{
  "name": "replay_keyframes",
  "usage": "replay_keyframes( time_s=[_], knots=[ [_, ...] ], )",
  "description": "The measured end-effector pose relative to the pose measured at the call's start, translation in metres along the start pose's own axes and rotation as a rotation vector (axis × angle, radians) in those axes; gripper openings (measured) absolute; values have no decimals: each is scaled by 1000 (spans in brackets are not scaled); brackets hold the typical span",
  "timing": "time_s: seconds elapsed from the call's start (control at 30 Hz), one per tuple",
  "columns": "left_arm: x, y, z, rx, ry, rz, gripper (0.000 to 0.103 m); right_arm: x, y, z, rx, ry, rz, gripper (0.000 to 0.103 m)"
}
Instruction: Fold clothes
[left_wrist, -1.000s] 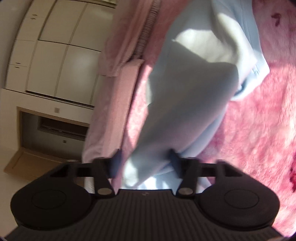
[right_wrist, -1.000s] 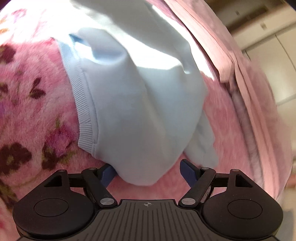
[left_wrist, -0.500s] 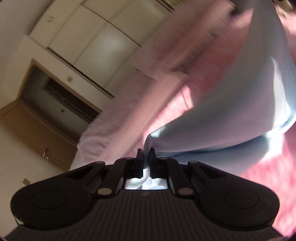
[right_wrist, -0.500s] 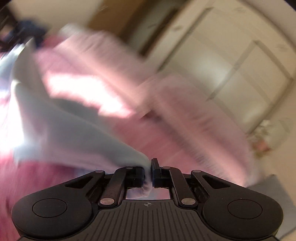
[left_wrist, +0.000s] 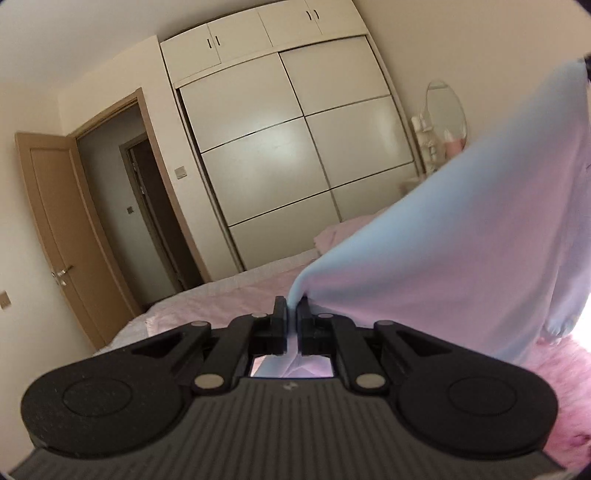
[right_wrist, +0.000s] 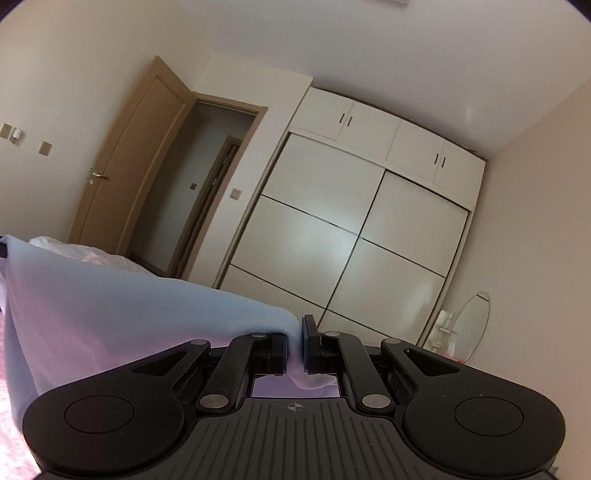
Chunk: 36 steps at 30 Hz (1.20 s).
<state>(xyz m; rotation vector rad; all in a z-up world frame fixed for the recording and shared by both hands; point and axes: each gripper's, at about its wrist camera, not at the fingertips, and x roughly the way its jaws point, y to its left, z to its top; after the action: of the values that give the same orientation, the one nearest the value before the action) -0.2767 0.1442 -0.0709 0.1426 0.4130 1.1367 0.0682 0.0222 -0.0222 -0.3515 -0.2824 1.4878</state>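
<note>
From the left wrist camera, the left hand-held gripper (left_wrist: 292, 308) has its two fingers pressed together on a corner of the pale blue garment (left_wrist: 461, 240), with a thin strip of cloth caught between the pads. The garment rises away to the right and upward, stretched into a broad sheet that reaches the top right edge of the view, where a dark shape meets its far corner — too little of it shows to say what it is. Below the cloth lies the bed (left_wrist: 221, 295), covered in pink bedding, with a fluffier pink blanket (left_wrist: 554, 369) at the lower right. Behind stand a cream wardrobe (left_wrist: 295, 147) with sliding panels, an open brown door (left_wrist: 55, 229) on the left and an oval mirror (left_wrist: 445, 107) on the right.

From the right wrist camera, the right hand-held gripper (right_wrist: 294, 338) is likewise clamped on an edge of the same garment (right_wrist: 110, 314), which runs off to the left as a taut sheet held above the pink blanket (right_wrist: 9, 406). Cloth bulges just behind the pinched fingers. The wardrobe (right_wrist: 351, 240), the door (right_wrist: 129, 155) and the mirror (right_wrist: 474, 325) fill the background.
</note>
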Motion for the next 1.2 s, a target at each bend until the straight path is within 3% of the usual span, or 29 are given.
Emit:
replay_keyframes(
  time_s=[0.17, 0.27, 0.43, 0.53, 0.6, 0.63, 0.67, 0.73, 0.77, 0.8, 0.87, 1.0, 1.2],
  knots=[
    [-40, 9, 6, -64, 51, -79, 5, -38, -6, 17, 11, 66, 8, 6],
    [-43, 16, 20, -94, 55, -124, 5, -46, -11, 34, 11, 55, -21, 6],
    [-23, 28, 42, -192, 26, -150, 5, -13, -21, 59, 8, -43, -81, 6],
    [15, 38, 44, -296, 103, -155, 5, 37, -24, 62, 18, -26, -74, 6],
    [66, 46, 33, -386, 255, -164, 12, 87, -25, 54, 88, 67, -17, 6],
    [97, 48, 23, -423, 353, -159, 13, 122, -24, 43, 136, 182, 34, 8],
    [125, 50, 12, -451, 441, -149, 16, 157, -23, 31, 185, 300, 87, 23],
    [167, 47, -8, -458, 562, -101, 16, 211, -15, -7, 281, 540, 135, 44],
    [179, 44, -15, -444, 605, -72, 16, 238, -11, -26, 329, 660, 159, 45],
    [188, 41, -22, -433, 639, -52, 17, 245, -7, -43, 383, 706, 183, 46],
    [189, 36, -30, -430, 664, -55, 21, 250, 0, -73, 469, 777, 210, 56],
    [182, 12, -49, -405, 740, -84, 24, 238, 9, -111, 558, 896, 215, 57],
    [162, -36, -81, -344, 882, -154, 24, 176, 19, -146, 645, 1039, 265, 57]
  ],
)
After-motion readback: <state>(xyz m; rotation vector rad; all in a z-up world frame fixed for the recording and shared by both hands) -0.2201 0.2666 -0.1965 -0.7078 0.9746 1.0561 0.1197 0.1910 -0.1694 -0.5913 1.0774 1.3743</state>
